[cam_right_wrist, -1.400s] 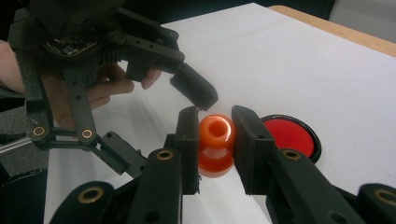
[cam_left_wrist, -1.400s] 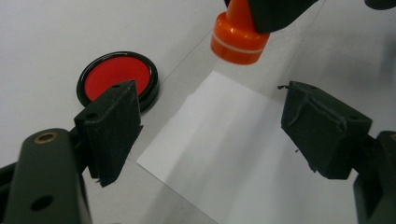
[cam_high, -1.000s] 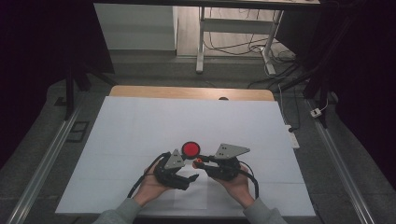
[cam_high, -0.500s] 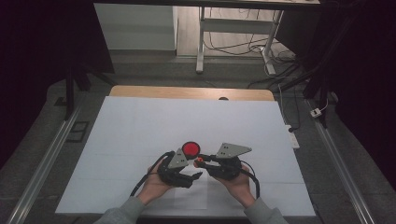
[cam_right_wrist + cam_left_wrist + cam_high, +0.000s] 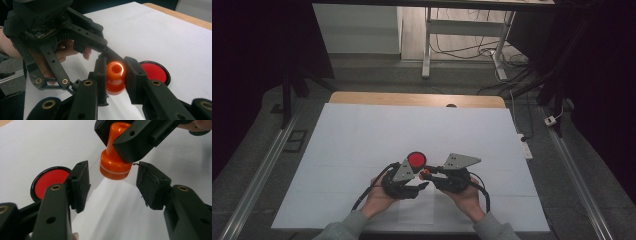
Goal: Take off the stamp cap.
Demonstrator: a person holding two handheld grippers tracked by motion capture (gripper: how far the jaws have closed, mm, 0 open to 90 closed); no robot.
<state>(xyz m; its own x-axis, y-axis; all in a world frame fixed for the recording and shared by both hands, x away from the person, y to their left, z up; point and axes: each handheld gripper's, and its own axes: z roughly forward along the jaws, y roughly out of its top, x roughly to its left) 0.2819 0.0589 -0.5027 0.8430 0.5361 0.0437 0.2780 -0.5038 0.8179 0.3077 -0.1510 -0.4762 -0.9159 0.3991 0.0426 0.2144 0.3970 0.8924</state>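
An orange stamp (image 5: 116, 71) with a knob handle hangs just above the white table, and my right gripper (image 5: 115, 72) is shut on its handle. In the left gripper view the stamp's round base (image 5: 113, 167) sits between the pads of my left gripper (image 5: 112, 173). Those jaws have just been closing, with small gaps still showing on both sides. A round red ink pad (image 5: 416, 160) in a black rim lies on the table just behind the two grippers. In the high view the left gripper (image 5: 421, 182) and right gripper (image 5: 426, 173) meet tip to tip near the front edge.
The white table top (image 5: 362, 135) stretches wide to the back and both sides, ending in a wooden strip (image 5: 412, 99). A loose sheet of paper (image 5: 417, 207) lies under the hands. Metal rails (image 5: 257, 175) run along the floor beside the table.
The left gripper's fingers have drawn closer together around the stamp's base. Both hands, the stamp and the ink pad stay where they were.
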